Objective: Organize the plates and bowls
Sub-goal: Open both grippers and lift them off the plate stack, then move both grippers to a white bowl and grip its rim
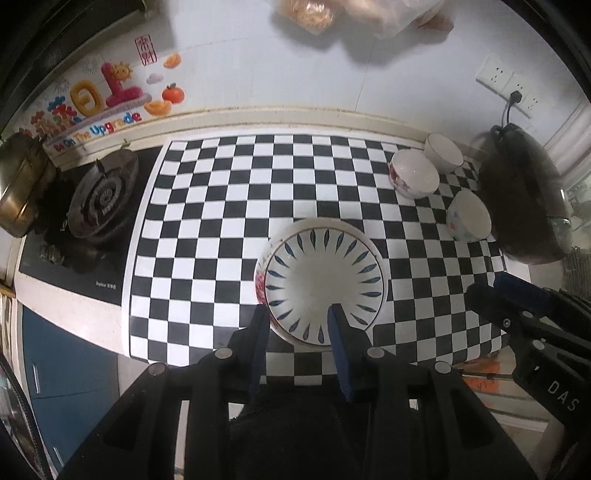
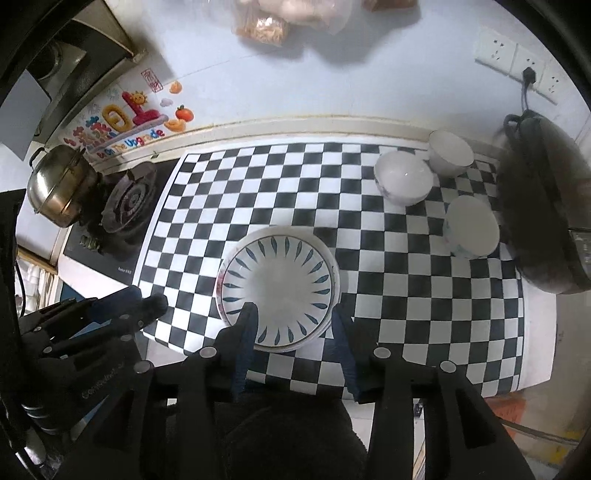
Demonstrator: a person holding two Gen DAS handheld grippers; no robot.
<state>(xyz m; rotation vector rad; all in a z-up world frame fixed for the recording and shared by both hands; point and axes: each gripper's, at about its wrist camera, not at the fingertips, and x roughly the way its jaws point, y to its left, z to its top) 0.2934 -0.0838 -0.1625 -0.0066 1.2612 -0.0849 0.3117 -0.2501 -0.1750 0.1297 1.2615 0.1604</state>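
A white plate with blue leaf marks [image 1: 325, 273] [image 2: 280, 280] tops a small stack on the checkered mat [image 1: 221, 221], near its front edge. A plate with a red flower rim [image 1: 260, 284] peeks out underneath. Three white bowls [image 1: 413, 177] [image 1: 443, 153] [image 1: 469, 216] stand upright at the back right, also in the right wrist view [image 2: 402, 177] [image 2: 450, 151] [image 2: 472, 225]. My left gripper [image 1: 298, 308] [image 2: 146, 297] hovers above the stack's near rim, jaws apart, holding nothing. My right gripper [image 2: 293, 308] [image 1: 491, 288] hangs over the same rim, open and empty.
A gas burner [image 1: 103, 195] and a steel pot [image 1: 18, 184] sit left of the mat. A dark round cooker [image 1: 524, 195] stands at the right edge, plugged into a wall socket [image 1: 506, 85]. Plastic bags [image 1: 369, 14] hang on the wall behind.
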